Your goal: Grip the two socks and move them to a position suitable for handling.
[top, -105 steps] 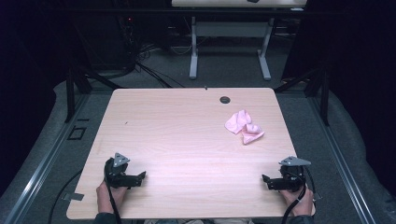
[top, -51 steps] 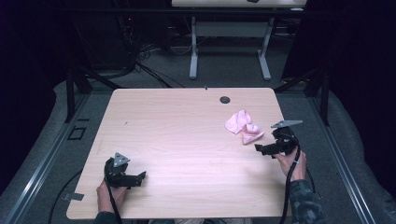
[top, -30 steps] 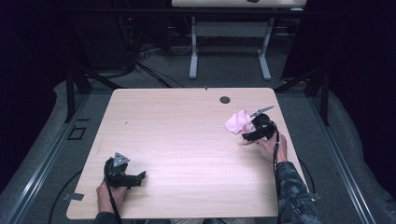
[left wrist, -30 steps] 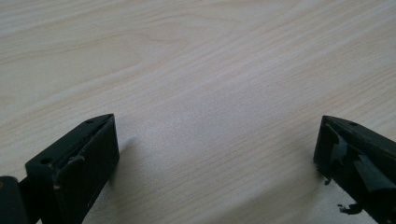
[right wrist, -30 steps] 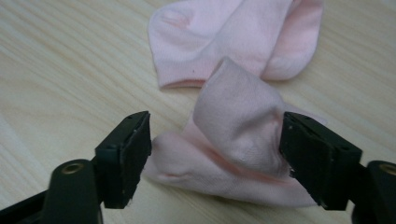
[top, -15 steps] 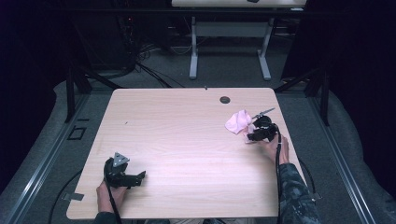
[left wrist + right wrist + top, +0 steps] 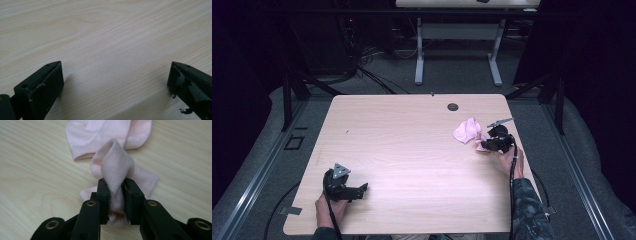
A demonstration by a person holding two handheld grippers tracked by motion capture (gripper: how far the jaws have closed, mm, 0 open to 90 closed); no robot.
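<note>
At counter's (image 7: 412,145) right edge, right tool (image 7: 115,195) just closed, pinching pink cloth (image 7: 115,165) fold; left tool (image 7: 115,82) open, empty.

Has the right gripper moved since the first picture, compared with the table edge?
Yes. The right gripper has left the near edge of the table and gone up to the pink cloth, where its jaws have just closed on a fold.

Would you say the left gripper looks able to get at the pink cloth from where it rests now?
Probably yes: the table between the open left gripper and the pink cloth is bare, though it lies far across, pinched by the right gripper.
</note>
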